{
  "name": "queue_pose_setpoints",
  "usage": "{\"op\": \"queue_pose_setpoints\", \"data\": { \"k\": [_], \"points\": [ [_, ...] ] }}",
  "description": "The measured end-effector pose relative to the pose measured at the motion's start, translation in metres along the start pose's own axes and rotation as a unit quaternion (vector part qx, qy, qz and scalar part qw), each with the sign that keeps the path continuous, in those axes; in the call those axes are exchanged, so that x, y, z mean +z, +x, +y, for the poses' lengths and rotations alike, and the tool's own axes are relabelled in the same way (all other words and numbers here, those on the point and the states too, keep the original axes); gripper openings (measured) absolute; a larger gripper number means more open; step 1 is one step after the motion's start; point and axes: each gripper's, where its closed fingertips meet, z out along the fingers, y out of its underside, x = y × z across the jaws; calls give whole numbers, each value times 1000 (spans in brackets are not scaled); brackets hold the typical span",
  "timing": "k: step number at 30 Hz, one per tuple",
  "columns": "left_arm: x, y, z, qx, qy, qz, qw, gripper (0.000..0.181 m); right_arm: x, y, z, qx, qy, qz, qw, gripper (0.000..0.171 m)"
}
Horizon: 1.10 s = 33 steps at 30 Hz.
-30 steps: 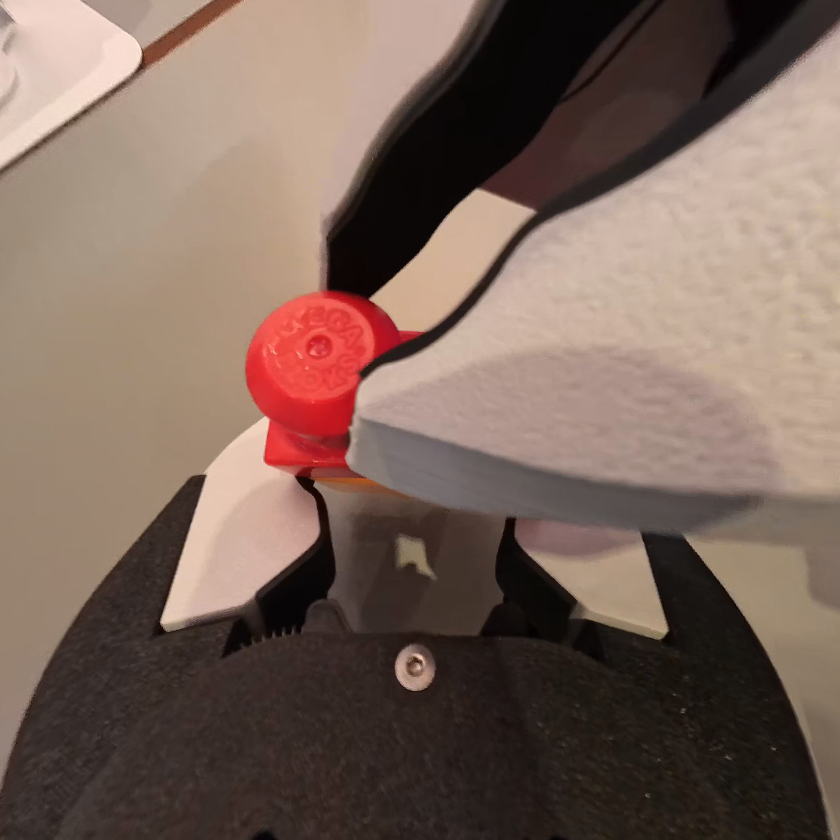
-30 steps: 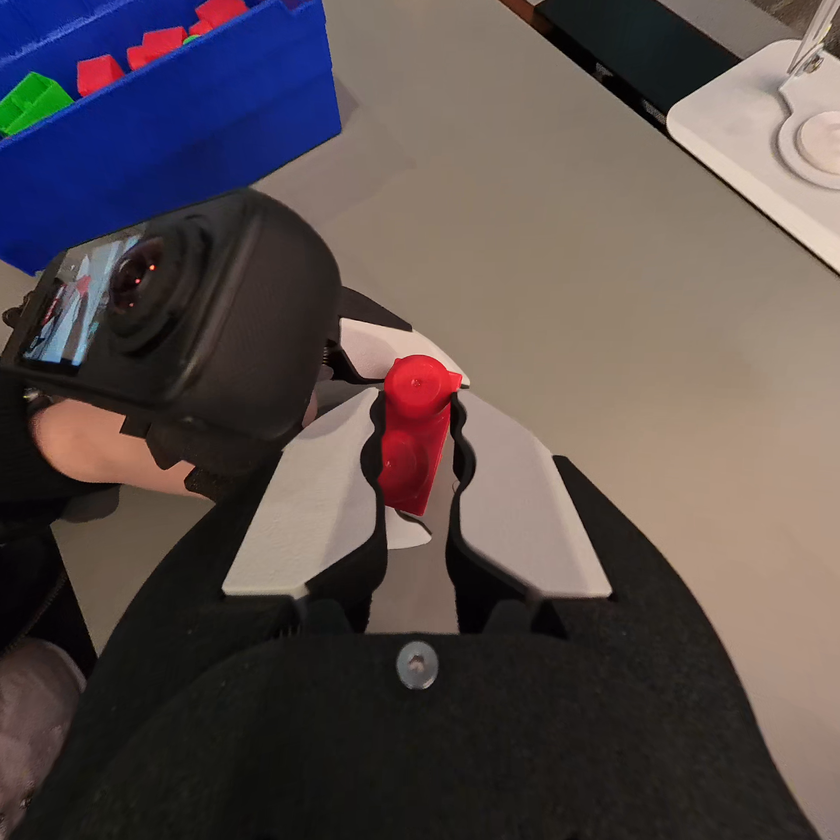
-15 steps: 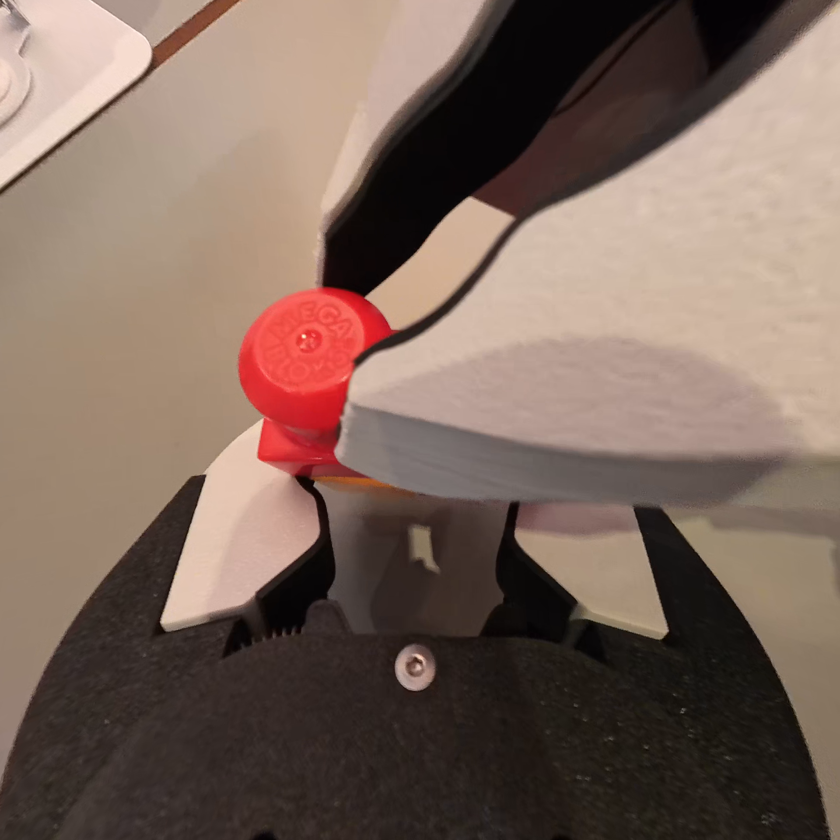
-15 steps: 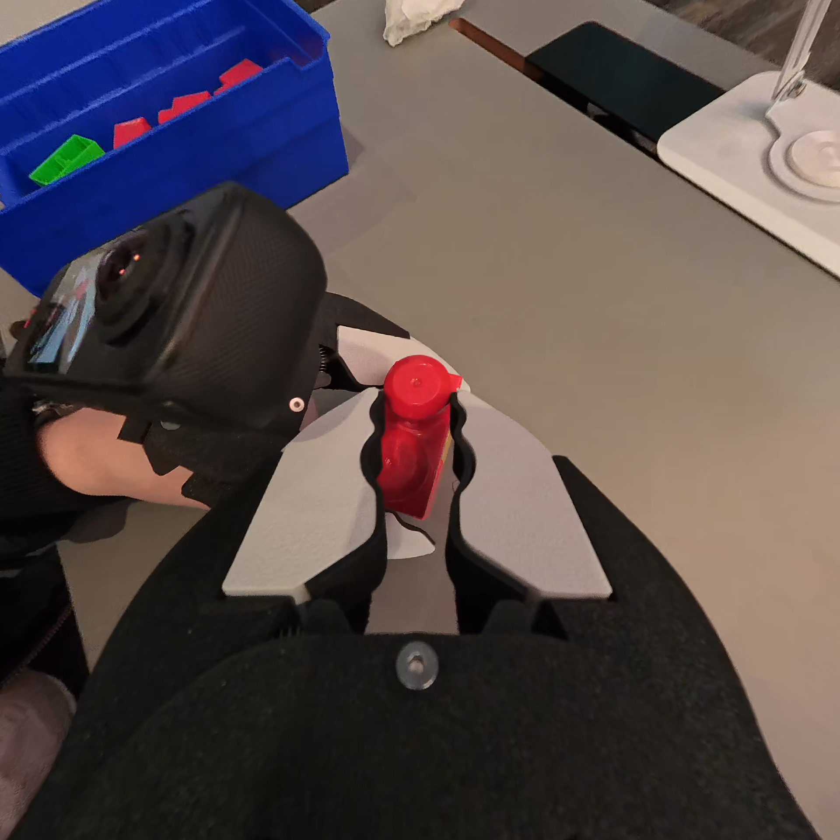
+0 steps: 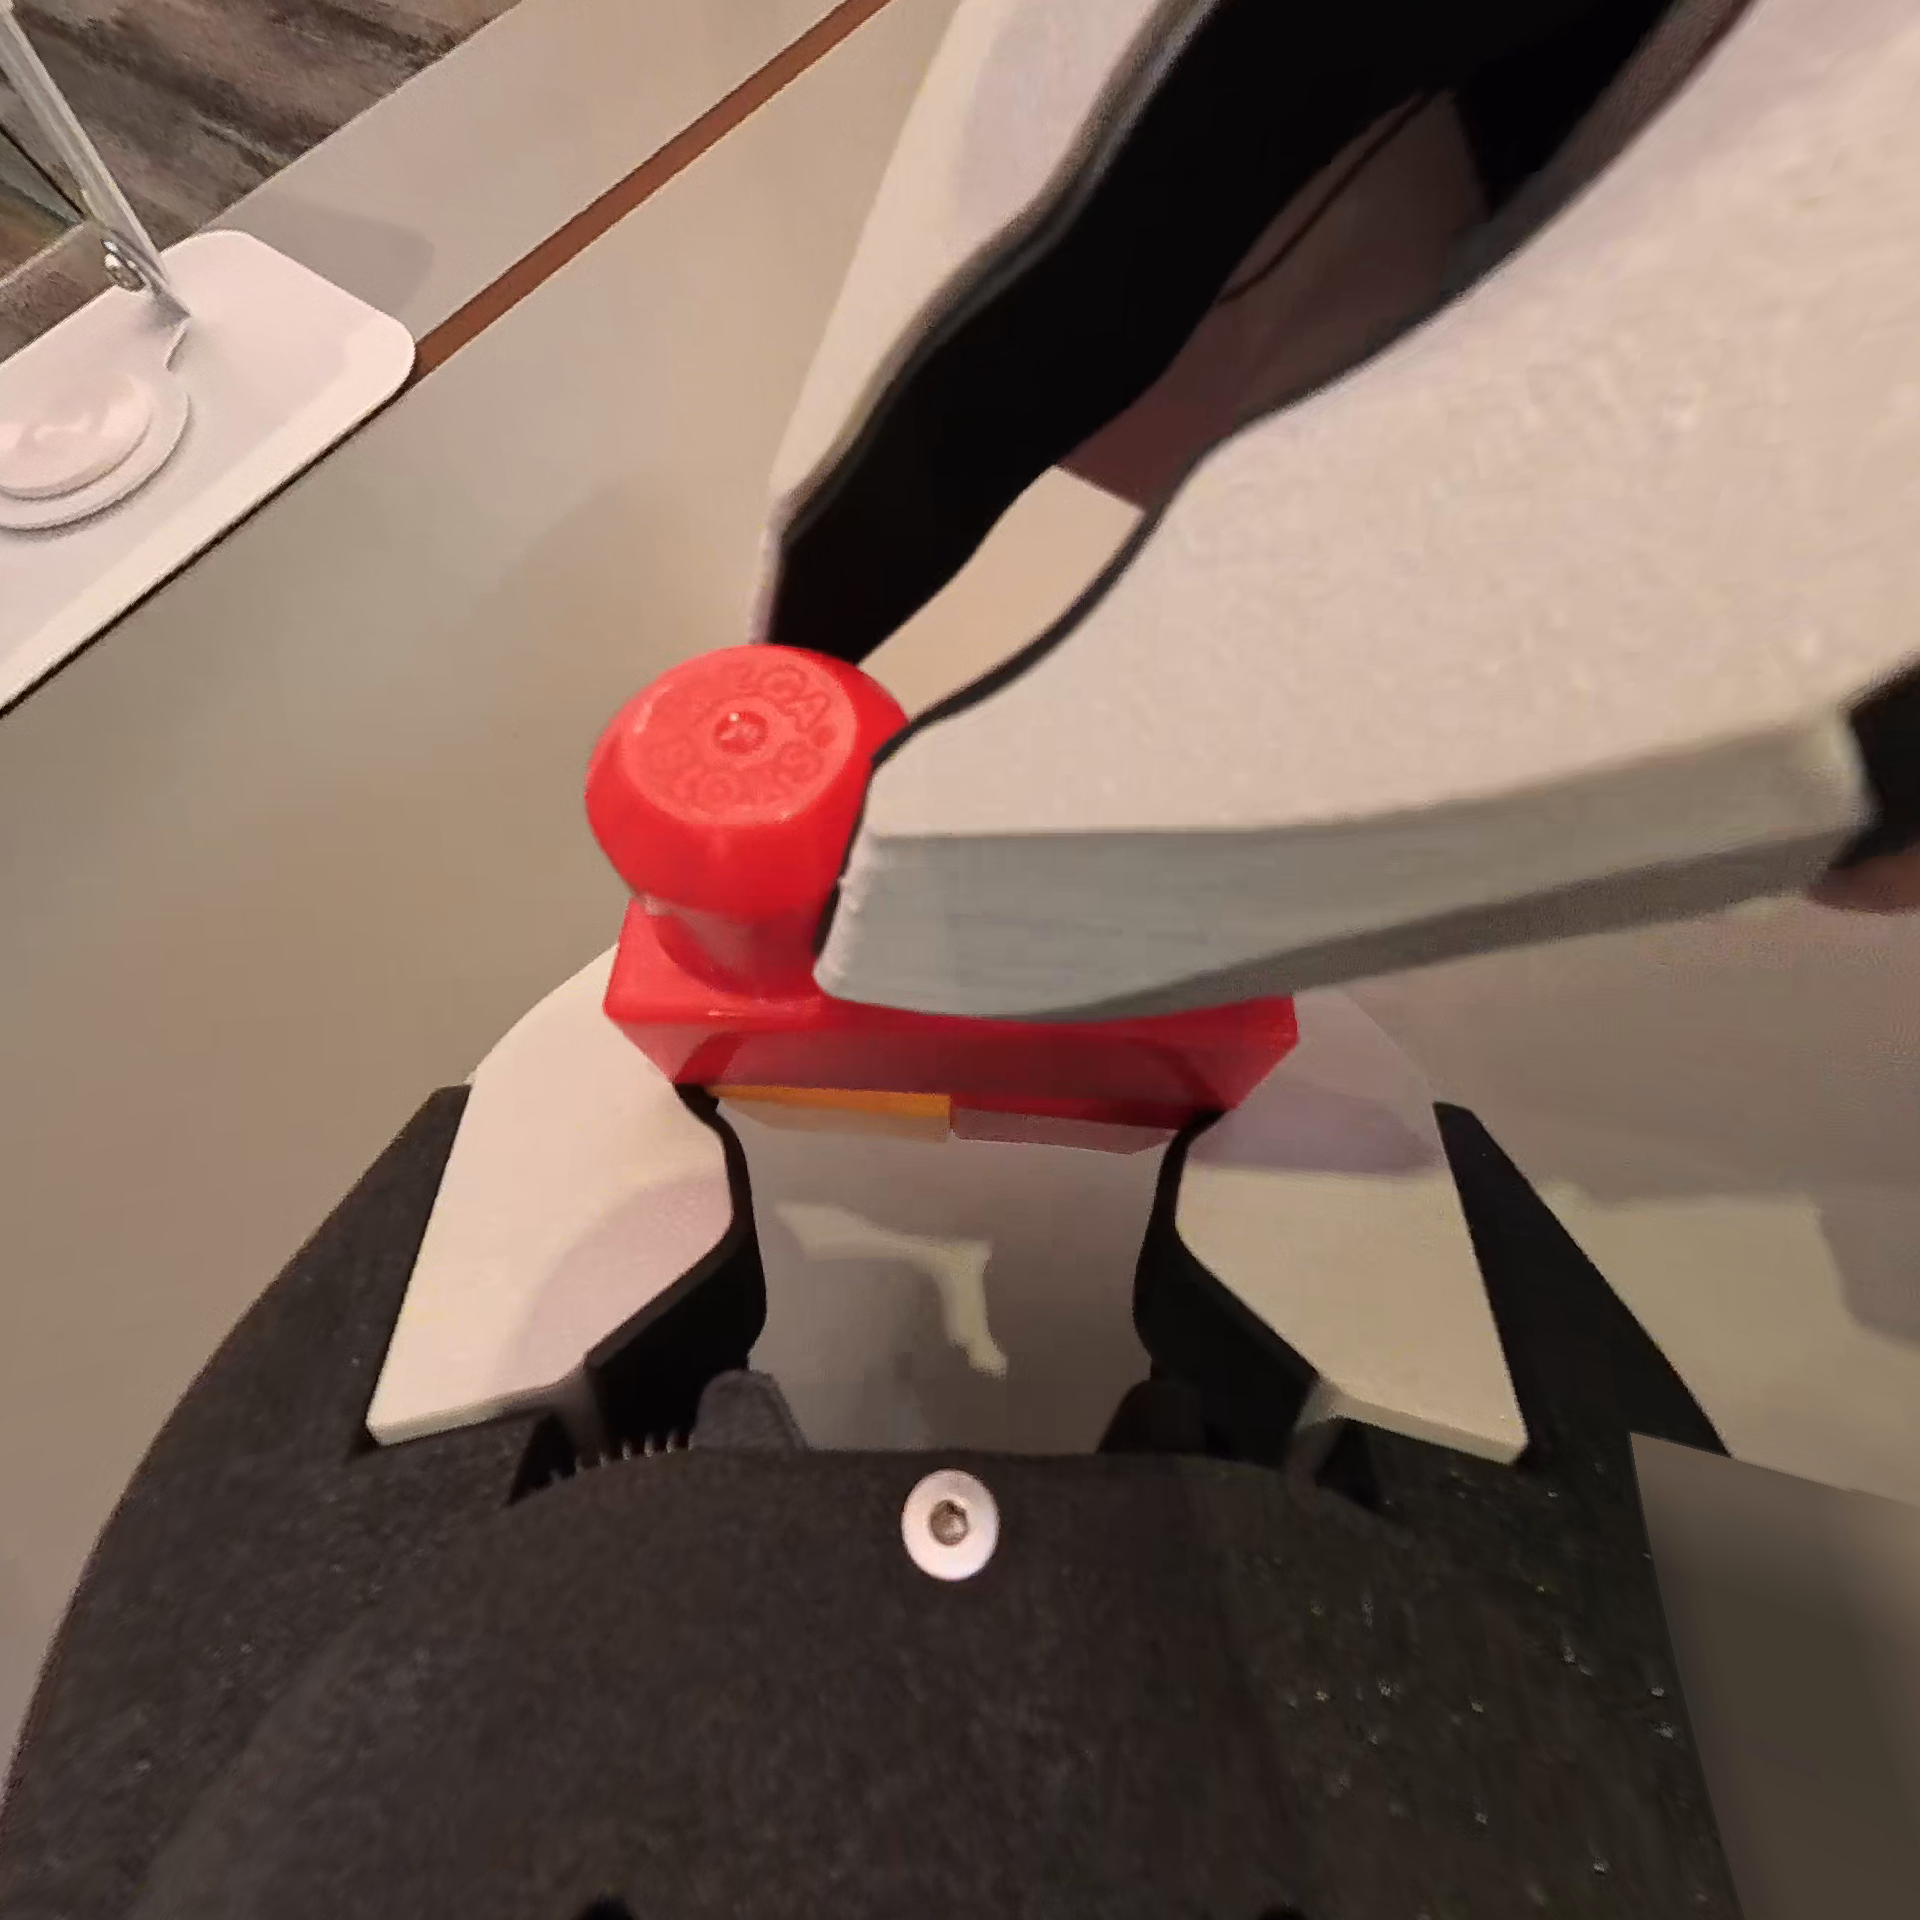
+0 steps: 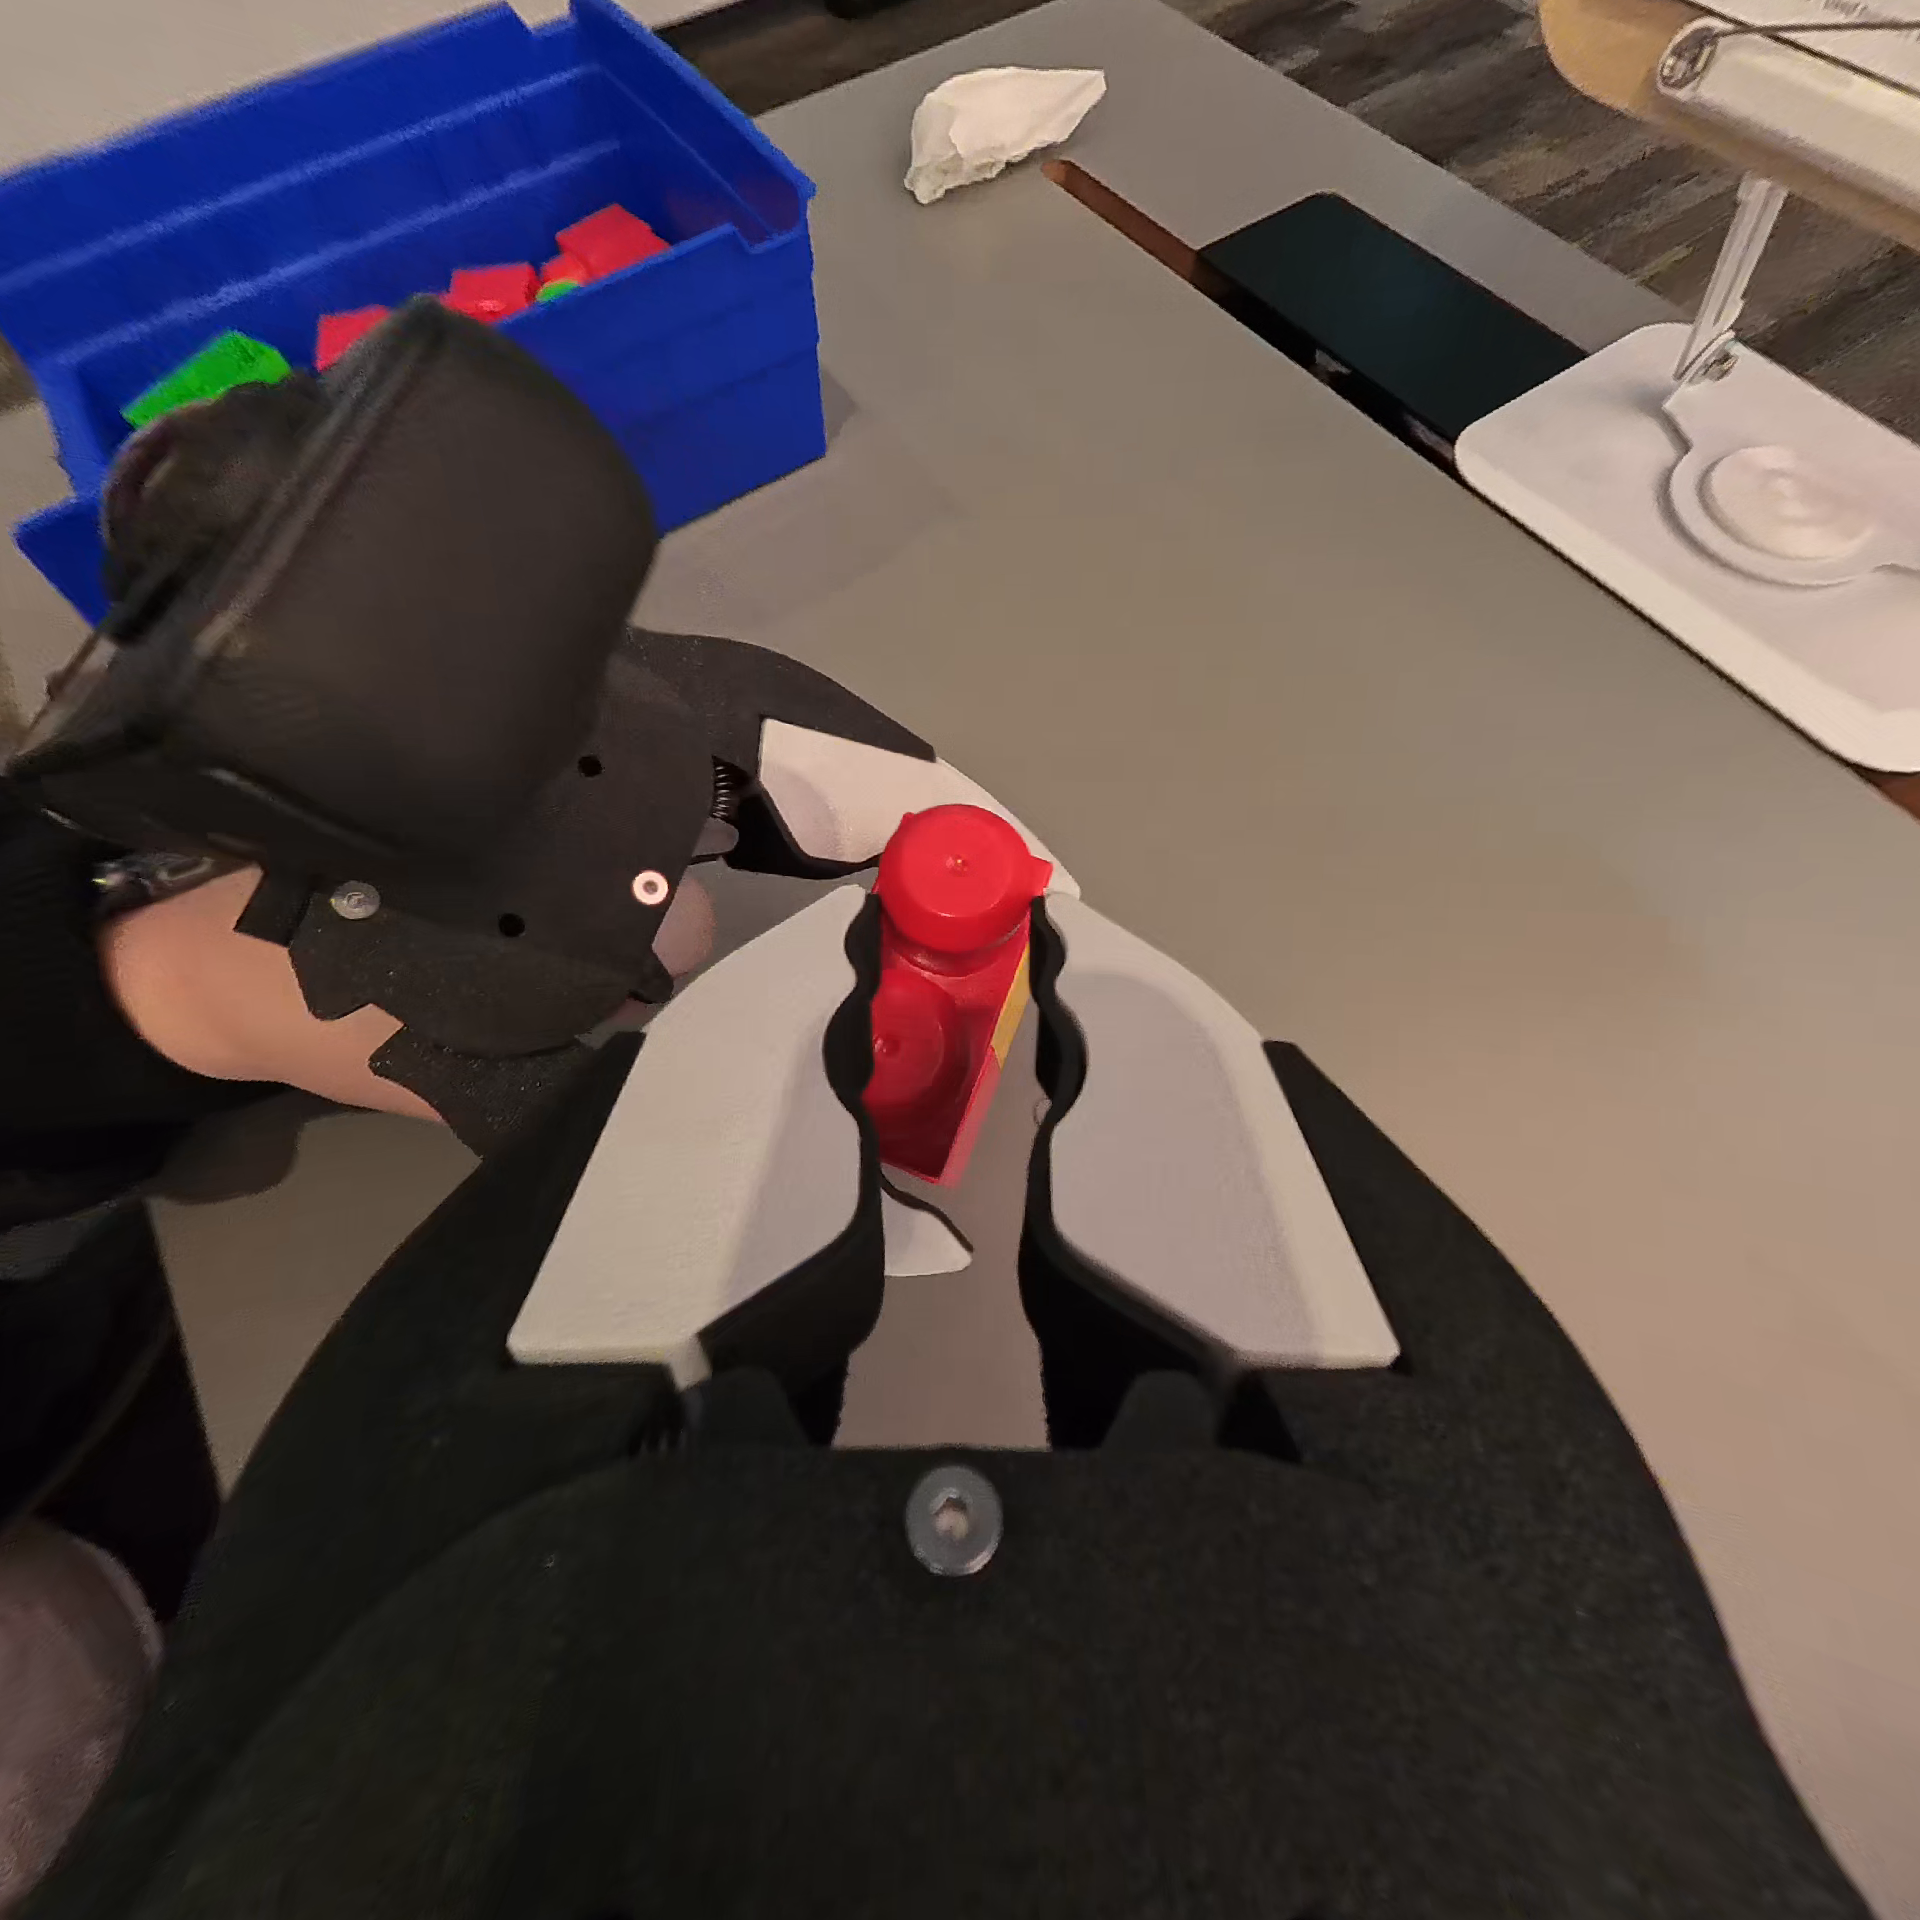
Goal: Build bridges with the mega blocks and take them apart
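Grey table [image 6: 1299, 831] carries a blue bin [image 6: 717, 343] of blocks at its far-left corner. Above it, the right gripper [image 6: 951, 997] clamps a red two-stud block [image 6: 925, 1039], long axis pointing away along its fingers. The left gripper [image 5: 951, 1091] grips the pieces beneath, one orange [image 5: 831, 1103].

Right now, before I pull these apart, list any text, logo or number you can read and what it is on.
Red block, stud top, left wrist view: raised lettering in a ring, partly blurred; I do not repeat writing.
Same stud, right wrist view: lettering too small to read.
Blue bin, white stand base, dark slab: no markings visible.
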Motion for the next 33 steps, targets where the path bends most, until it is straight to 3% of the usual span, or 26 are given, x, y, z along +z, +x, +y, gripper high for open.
{"op": "queue_pose_setpoints", "data": {
  "k": [18,24,29,33],
  "points": [
    [-27,6,-17,26,36,21,999,90,-39,-4,-24,107,92,-78,987,40],
    [-47,20,-26,67,81,72,992,90,-56,-9,-8,206,110,-174,957,40],
    [-59,27,-36,107,108,83,985,90,-58,-18,-3,278,122,-250,920,48],
    [-66,31,-44,126,130,83,980,90,-52,-23,0,283,107,-247,921,68]
  ]
}}
